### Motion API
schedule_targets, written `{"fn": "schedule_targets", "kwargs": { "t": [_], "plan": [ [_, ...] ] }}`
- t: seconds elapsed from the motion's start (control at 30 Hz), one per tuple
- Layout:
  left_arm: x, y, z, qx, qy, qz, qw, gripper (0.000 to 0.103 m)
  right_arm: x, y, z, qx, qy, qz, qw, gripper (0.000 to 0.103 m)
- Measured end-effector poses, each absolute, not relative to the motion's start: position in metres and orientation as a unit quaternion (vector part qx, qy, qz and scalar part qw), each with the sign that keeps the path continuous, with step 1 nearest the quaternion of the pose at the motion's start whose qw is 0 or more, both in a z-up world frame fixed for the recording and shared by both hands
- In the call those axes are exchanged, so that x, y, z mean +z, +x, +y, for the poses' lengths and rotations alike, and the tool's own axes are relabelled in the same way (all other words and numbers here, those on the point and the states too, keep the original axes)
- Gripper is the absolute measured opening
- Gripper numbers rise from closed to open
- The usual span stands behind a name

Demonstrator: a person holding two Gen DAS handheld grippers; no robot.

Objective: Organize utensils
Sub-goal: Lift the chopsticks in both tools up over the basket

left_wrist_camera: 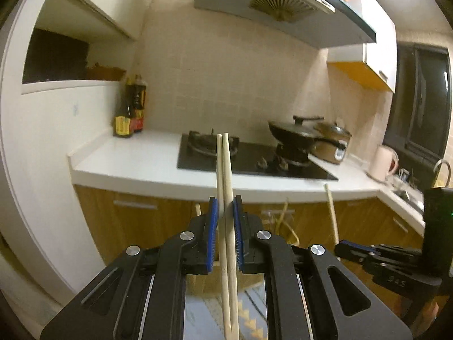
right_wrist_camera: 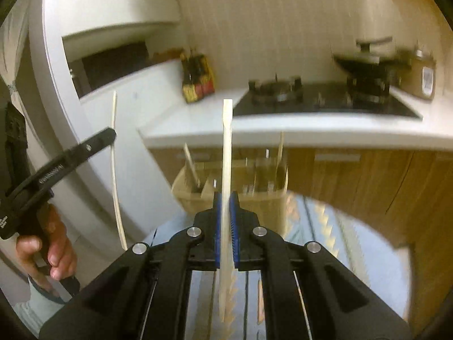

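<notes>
Left hand-held gripper (left_wrist_camera: 225, 215) clamping a pair of chopsticks (left_wrist_camera: 224, 170) near mid-length, tips pointing up before the counter (left_wrist_camera: 136, 164). Right hand-held gripper (right_wrist_camera: 225, 206) pinching a single flat wooden stick (right_wrist_camera: 227, 147) above the utensil holder (right_wrist_camera: 195, 198). Risking the paired chopsticks scissoring apart or sliding out of the narrow grip; also risking clipping upright utensils already in the holder on lowering.

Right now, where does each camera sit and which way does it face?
Left wrist: on the left claw, shut on two chopsticks, facing the stove; right claw shows at lower right.
Right wrist: on the right claw, shut on a flat wooden stick, facing the utensil box below the counter; the left hand shows.
Shared: stove, wok, bottles, counter.
</notes>
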State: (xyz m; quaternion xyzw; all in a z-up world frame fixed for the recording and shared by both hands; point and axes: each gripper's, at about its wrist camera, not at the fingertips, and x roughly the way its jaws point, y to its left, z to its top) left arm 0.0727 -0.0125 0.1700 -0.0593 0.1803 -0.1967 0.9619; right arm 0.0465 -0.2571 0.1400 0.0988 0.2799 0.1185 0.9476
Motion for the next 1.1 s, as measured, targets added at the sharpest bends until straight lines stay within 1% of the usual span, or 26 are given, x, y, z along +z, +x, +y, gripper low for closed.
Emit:
{"fn": "schedule_targets", "kwargs": {
  "t": [0.2,0.3,0.43,0.53,0.87,1.1],
  "plan": [
    [0.174,0.092,-0.014,-0.184,-0.082,0.127,0.971,0.009,0.166,0.068,-0.259,0.081,0.082,0.201,0.973,0.004],
    [0.174,0.103,-0.014,-0.19,-0.097,0.107,0.971,0.009,0.167,0.079,-0.263,0.066,0.07,0.155,0.983,0.005],
    [0.17,0.114,-0.014,-0.206,-0.113,0.075,0.969,0.009,0.163,0.095,-0.269,0.045,0.073,0.125,0.988,0.005],
    [0.165,0.124,-0.018,-0.202,-0.108,0.061,0.971,0.009,0.159,0.11,-0.271,0.047,0.085,0.119,0.988,0.005],
    [0.138,0.155,-0.019,-0.193,-0.107,0.064,0.973,0.009,0.124,0.145,-0.262,0.013,0.07,0.111,0.991,0.005],
    [0.124,0.168,-0.024,-0.176,-0.094,0.062,0.978,0.009,0.111,0.155,-0.258,0.008,0.059,0.105,0.993,0.005]
  ]
}}
